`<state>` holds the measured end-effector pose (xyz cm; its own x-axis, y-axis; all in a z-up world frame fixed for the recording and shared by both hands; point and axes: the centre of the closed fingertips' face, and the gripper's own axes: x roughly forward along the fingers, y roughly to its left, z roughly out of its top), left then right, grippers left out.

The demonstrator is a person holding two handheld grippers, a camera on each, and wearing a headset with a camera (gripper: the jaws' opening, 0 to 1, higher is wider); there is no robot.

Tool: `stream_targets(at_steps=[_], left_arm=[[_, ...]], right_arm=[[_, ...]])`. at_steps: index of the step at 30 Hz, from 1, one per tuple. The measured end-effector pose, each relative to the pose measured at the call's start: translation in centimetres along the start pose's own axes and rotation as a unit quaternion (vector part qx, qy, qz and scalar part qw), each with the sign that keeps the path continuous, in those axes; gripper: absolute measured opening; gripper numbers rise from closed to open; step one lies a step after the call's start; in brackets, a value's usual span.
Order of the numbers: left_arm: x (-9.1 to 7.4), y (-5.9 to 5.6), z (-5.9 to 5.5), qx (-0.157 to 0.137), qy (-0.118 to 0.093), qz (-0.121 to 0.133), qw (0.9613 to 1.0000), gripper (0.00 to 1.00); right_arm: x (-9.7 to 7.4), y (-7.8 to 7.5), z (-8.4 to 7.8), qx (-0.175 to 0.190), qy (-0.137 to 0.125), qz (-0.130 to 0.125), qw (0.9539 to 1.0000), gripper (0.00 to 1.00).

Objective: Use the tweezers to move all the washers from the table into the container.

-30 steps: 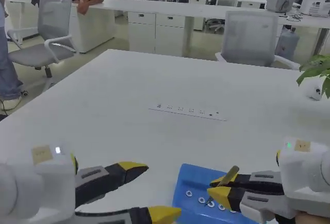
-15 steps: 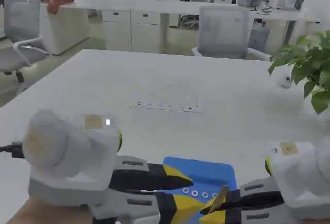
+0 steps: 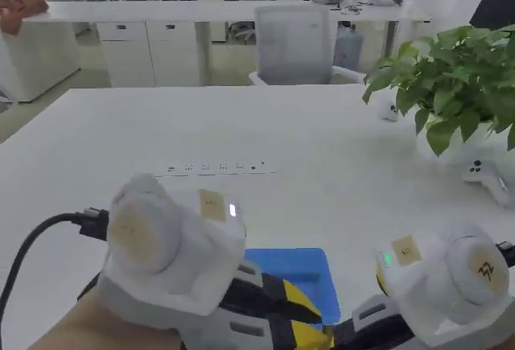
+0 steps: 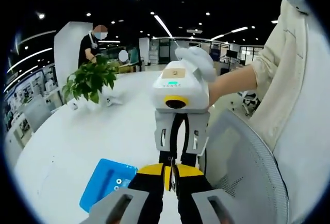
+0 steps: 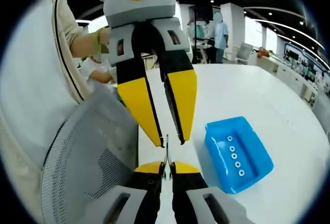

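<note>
Left gripper (image 5: 170, 139) now reaches across, unlike a second ago; jaws narrowly parted, holding nothing. Five washers (image 5: 234, 156) lie in the blue container (image 5: 253, 149). Right gripper (image 5: 166, 168) stays clamped on the tweezers (image 5: 166, 152). Likely a regrip, not pickup.

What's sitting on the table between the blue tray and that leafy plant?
Nothing. In the head view the white table is bare between the blue tray and the plant; a small white object lies off to the side.
</note>
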<state>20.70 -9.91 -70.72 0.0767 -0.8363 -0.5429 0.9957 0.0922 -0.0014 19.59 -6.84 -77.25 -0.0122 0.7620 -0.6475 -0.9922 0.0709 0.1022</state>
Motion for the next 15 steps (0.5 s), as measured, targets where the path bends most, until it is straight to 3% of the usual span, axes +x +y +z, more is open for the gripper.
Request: stream_targets(at_steps=[4,7,11,15], left_arm=[[0.7,-0.2,-0.4,-0.003,0.01,-0.016,0.9998,0.0],[1.1,-0.3,-0.8,-0.006,0.017,-0.024,0.9995,0.0],[1.4,-0.5,-2.0,-0.005,0.039,-0.039,0.9985,0.0],[1.3,-0.1,-3.9,0.014,0.073,-0.03,0.9968,0.0]], right_arm=[[0.0,-0.2,-0.9,-0.003,0.016,-0.01,0.9998,0.03],[0.3,-0.4,-1.8,-0.018,0.043,-0.019,0.9988,0.03],[0.8,-0.6,-2.9,-0.035,0.072,-0.023,0.9965,0.03],[1.3,-1.0,-3.8,-0.035,0.084,-0.028,0.9955,0.03]])
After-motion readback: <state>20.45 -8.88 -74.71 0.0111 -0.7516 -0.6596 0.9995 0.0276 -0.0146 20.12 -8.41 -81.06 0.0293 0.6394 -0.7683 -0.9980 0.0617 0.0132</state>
